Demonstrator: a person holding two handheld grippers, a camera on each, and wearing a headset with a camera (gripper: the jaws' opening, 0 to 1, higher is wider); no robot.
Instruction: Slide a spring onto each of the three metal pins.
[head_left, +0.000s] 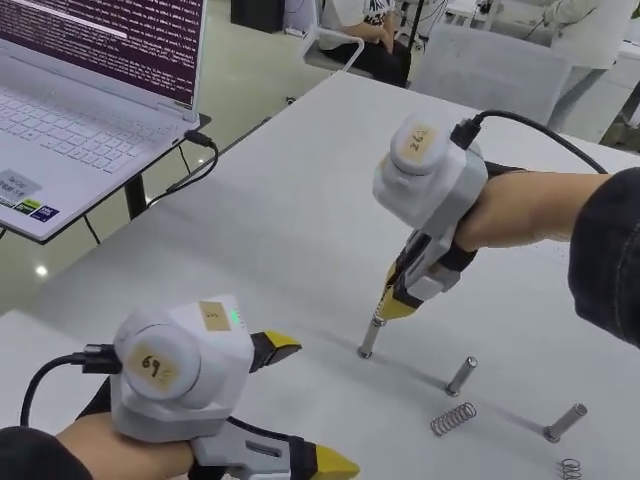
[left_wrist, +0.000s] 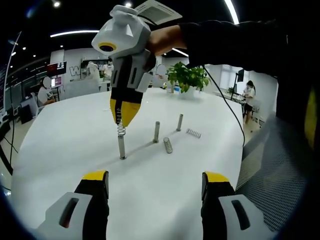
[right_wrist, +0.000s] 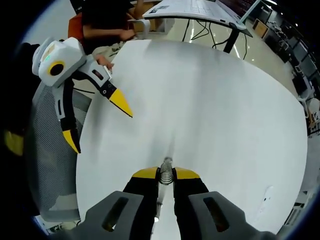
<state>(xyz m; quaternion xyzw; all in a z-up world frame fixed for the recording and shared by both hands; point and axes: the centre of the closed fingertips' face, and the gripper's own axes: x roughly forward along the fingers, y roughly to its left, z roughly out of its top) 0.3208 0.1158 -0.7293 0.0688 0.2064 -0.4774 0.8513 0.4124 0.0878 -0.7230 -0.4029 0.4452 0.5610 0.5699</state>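
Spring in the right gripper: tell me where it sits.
In the left gripper view the spring hangs pinched in the right gripper, directly above the leftmost pin standing on the white table.

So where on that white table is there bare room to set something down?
Free: the stretch of white tabletop between the open silver laptop and the right gripper. Crowded: near right, around three standing metal pins and loose coiled wire springs.

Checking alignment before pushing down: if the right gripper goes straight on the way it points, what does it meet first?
Likely the upright pin below it: the right gripper holds a spring just above the pin's top, so spring meets pin first, though exact alignment is unclear.
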